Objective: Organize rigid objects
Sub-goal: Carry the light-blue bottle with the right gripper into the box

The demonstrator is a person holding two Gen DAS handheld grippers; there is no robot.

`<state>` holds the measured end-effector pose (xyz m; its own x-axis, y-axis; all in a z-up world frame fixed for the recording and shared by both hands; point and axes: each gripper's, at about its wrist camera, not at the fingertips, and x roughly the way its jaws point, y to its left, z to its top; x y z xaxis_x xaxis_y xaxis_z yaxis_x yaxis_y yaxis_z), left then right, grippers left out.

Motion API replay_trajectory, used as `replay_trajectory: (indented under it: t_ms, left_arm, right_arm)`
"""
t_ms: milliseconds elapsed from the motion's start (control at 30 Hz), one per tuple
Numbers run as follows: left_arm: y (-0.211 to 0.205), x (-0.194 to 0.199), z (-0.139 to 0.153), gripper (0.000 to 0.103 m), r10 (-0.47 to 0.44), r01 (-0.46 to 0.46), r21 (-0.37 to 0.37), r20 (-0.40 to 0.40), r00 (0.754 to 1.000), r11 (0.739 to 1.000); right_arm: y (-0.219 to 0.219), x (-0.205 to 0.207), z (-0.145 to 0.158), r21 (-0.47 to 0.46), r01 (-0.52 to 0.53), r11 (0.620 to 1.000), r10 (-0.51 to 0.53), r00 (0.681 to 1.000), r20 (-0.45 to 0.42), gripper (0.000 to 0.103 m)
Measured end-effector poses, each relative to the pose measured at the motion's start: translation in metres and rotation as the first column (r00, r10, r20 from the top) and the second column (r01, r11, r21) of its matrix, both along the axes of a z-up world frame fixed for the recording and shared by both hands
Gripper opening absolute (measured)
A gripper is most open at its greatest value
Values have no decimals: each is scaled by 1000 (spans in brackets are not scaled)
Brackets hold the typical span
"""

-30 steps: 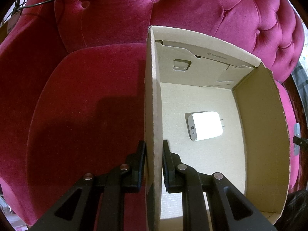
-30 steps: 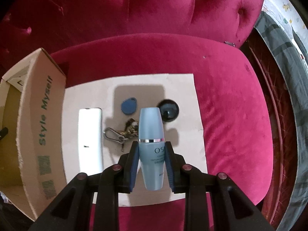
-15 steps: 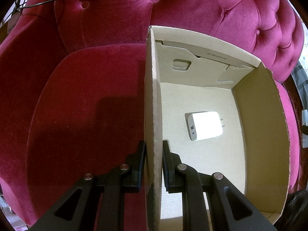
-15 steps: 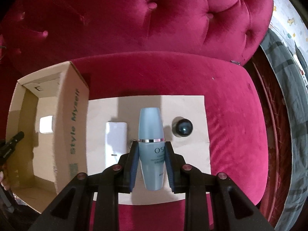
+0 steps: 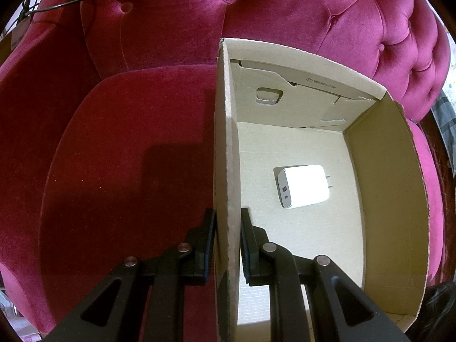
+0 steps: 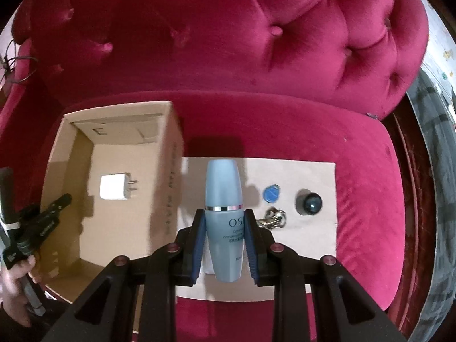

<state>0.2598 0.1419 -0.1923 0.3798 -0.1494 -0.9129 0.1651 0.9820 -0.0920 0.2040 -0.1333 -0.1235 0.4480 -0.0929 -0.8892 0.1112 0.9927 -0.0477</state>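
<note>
My right gripper point(image 6: 223, 213) is shut on a pale blue bottle point(image 6: 223, 191) and holds it above the cardboard sheet point(image 6: 307, 245), just right of the open cardboard box point(image 6: 168, 176). My left gripper point(image 5: 227, 213) is shut on the box's left wall point(image 5: 225, 142); it also shows in the right wrist view point(image 6: 61, 201). A white charger point(image 5: 303, 186) lies on the box floor, also seen in the right wrist view point(image 6: 114, 186). On the sheet lie a blue key fob point(image 6: 272, 193), a metal key clip point(image 6: 275, 218) and a dark round cap point(image 6: 309, 202).
Everything rests on a red tufted velvet sofa point(image 6: 256, 57). A cable loop point(image 5: 57, 0) hangs at the sofa's left arm. Patterned fabric point(image 6: 433, 171) lies beyond the sofa's right edge.
My right gripper has carried the bottle up and left toward the box. The white bar on the sheet is now hidden behind the bottle. The left gripper has not moved.
</note>
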Motion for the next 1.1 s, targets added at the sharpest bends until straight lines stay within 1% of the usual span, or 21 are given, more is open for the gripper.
replay_trajectory:
  t_ms: [267, 567, 867, 1100]
  left_arm:
    - [-2, -1, 0, 17, -1, 1, 4, 0, 1000, 1000]
    - [-2, -1, 0, 17, 1, -1, 1, -1, 1000, 1000]
    - [-3, -1, 0, 17, -1, 1, 3, 0, 1000, 1000]
    - [-4, -1, 0, 17, 0, 0, 0, -1, 1000, 1000]
  right_arm:
    - [36, 11, 6, 27, -64, 998, 64, 998, 6, 27]
    - [75, 21, -4, 72, -117, 990, 118, 993, 3, 27]
    - [102, 25, -27, 122, -143, 982, 146, 989, -15, 27]
    - [120, 30, -55, 149, -135, 980, 144, 988, -49, 27]
